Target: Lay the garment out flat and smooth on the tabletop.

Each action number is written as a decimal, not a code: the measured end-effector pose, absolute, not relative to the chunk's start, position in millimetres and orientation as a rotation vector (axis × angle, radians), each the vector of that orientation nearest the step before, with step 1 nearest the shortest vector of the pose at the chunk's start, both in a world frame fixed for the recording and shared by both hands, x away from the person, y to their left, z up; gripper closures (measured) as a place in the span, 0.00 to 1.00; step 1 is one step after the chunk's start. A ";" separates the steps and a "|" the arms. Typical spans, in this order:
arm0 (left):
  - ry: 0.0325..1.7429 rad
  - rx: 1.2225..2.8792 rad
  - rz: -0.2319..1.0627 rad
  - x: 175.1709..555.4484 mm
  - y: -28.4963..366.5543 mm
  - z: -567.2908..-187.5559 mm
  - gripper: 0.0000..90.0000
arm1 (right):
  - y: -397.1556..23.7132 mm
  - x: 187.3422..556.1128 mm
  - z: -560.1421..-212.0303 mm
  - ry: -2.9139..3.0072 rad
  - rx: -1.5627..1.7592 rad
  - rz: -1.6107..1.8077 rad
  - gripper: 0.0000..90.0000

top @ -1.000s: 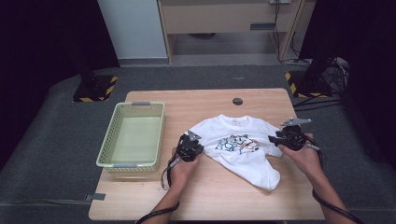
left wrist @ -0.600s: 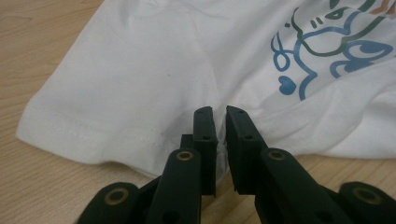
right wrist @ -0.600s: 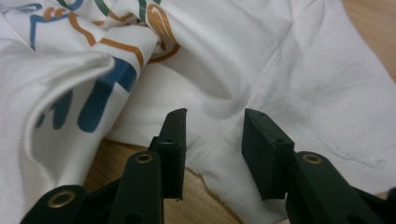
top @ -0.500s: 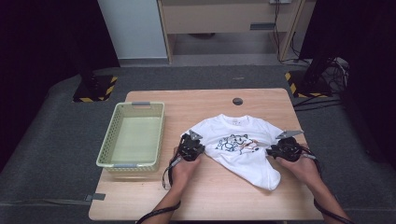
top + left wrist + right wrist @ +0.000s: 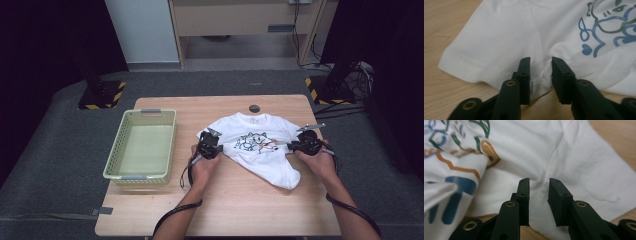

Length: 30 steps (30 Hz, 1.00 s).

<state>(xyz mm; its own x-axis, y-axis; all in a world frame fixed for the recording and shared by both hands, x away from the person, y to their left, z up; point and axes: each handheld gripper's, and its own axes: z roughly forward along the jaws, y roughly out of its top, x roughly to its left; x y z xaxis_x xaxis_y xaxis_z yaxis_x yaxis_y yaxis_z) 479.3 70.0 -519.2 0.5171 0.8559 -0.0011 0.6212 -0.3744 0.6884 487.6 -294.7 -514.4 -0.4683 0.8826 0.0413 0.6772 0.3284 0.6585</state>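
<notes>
A white T-shirt (image 5: pixel 260 150) with a cartoon print lies spread on the wooden table (image 5: pixel 235 205). My left gripper (image 5: pixel 215 145) is at the shirt's left sleeve. In the left gripper view a bunched fold of the T-shirt (image 5: pixel 499 37) fills the narrow gap of the left gripper (image 5: pixel 541 61). My right gripper (image 5: pixel 294 146) is at the shirt's right edge. In the right gripper view creases in the T-shirt (image 5: pixel 579 160) run together between the close-set jaws of the right gripper (image 5: pixel 539 181).
A pale green basket (image 5: pixel 142 177) stands on the table to the left of my left hand. A small dark round disc (image 5: pixel 254 108) lies near the far edge. Bare wood stretches between the shirt and the near edge.
The right gripper has shifted a little left, onto the shirt's right edge. The left gripper has stayed at the left sleeve.
</notes>
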 end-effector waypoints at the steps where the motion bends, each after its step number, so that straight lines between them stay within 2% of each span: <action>1: 1.186 2.110 0.481 478.0 69.1 -517.0 0.68 | -295.0 485.0 -510.8 2.258 1.385 0.907 0.78; 3: 1.170 2.093 0.526 473.2 67.7 -511.5 0.60 | -295.6 477.0 -503.0 2.247 1.354 0.933 0.78; 8: 1.139 2.013 0.433 452.6 68.8 -493.7 0.51 | -297.3 456.3 -485.3 2.255 1.301 1.008 0.77; 12: 1.092 2.019 0.353 429.5 74.2 -486.0 0.46 | -290.2 444.2 -477.2 2.275 1.276 1.056 0.70; 18: 1.063 2.043 0.289 400.6 95.2 -494.1 0.44 | -274.8 434.0 -475.1 2.342 1.233 1.092 0.61; 23: 1.048 2.081 0.287 394.2 102.1 -499.6 0.44 | -265.8 439.3 -484.6 2.392 1.264 1.061 0.59; 25: 1.047 2.076 0.287 394.7 102.5 -498.2 0.45 | -261.6 440.5 -486.5 2.415 1.265 1.068 0.67; 28: 1.049 2.069 0.300 394.7 103.5 -495.9 0.45 | -254.2 438.7 -485.0 2.446 1.214 1.054 0.92; 29: 1.047 2.074 0.305 394.3 104.3 -495.6 0.45 | -252.3 437.1 -482.9 2.451 1.196 1.060 0.97; 30: 1.049 2.076 0.306 393.9 104.8 -495.6 0.45 | -249.9 434.7 -480.3 2.452 1.184 1.066 0.98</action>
